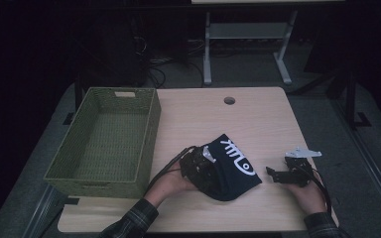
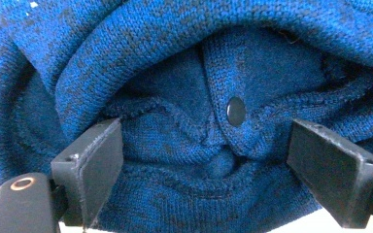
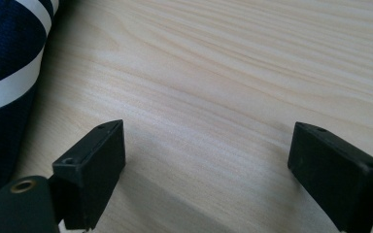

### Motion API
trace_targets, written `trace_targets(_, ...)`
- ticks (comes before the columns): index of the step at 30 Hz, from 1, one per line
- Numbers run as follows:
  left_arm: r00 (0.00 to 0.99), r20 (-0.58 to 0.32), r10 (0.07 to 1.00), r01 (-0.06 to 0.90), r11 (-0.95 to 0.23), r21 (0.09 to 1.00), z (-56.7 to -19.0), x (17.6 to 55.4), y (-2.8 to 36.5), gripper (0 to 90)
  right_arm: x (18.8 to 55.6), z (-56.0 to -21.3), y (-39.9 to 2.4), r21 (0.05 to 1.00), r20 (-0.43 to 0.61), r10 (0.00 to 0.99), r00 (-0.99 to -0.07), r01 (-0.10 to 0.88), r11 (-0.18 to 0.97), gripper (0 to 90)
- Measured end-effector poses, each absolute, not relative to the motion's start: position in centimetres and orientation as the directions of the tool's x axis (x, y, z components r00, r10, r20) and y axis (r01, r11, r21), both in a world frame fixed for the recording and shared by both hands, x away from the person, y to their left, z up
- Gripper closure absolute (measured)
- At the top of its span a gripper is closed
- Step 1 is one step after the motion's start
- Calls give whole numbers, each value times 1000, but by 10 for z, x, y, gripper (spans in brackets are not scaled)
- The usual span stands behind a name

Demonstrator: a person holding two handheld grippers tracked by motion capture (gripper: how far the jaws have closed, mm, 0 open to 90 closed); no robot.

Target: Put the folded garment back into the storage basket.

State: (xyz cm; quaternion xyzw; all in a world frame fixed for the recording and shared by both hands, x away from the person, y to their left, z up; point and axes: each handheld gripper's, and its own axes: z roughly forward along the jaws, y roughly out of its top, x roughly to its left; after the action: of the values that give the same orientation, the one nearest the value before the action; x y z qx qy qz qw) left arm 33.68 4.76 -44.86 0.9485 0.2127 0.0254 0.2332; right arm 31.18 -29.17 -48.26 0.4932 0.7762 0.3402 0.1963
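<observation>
Left hand-held gripper (image 2: 206,160) jaws apart w/ blue knit hat (image 2: 184,73) between, maybe touching; right hand-held gripper (image 3: 206,160) apart over surface (image 3: 233,73).

Plaid sleeves (image 1: 134,218), black tools (image 1: 273,173)

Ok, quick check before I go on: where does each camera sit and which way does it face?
High view: above the person's side, looking forward and down on the table; both hands, left gripper at the folded blue garment, right gripper, green basket.
Left gripper view: rides the left gripper, facing the garment; open jaws either side of its knit.
Right gripper view: faces bare tabletop; open jaws.
Shared: both gripper views show the garment.
</observation>
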Motion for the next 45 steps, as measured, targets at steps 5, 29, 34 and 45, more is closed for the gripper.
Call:
trace_targets(5, 910, -61, 409, 394, -811, 432, -449, 340, 49, 169, 312, -483, -292, 722, 30, 900, -434, 633, 280, 131)
trace_targets(29, 923, -151, 353, 384, -835, 394, -441, 350, 48, 747, 312, -483, -292, 722, 29, 903, -429, 634, 278, 130)
trace_targets(34, 919, -158, 362, 394, -821, 413, -433, 349, 50, 753, 312, -483, -292, 721, 28, 902, -431, 634, 280, 130)
trace_targets(45, 915, -155, 373, 402, -795, 455, -412, 350, 54, 763, 312, -483, -292, 721, 28, 902, -430, 634, 280, 129)
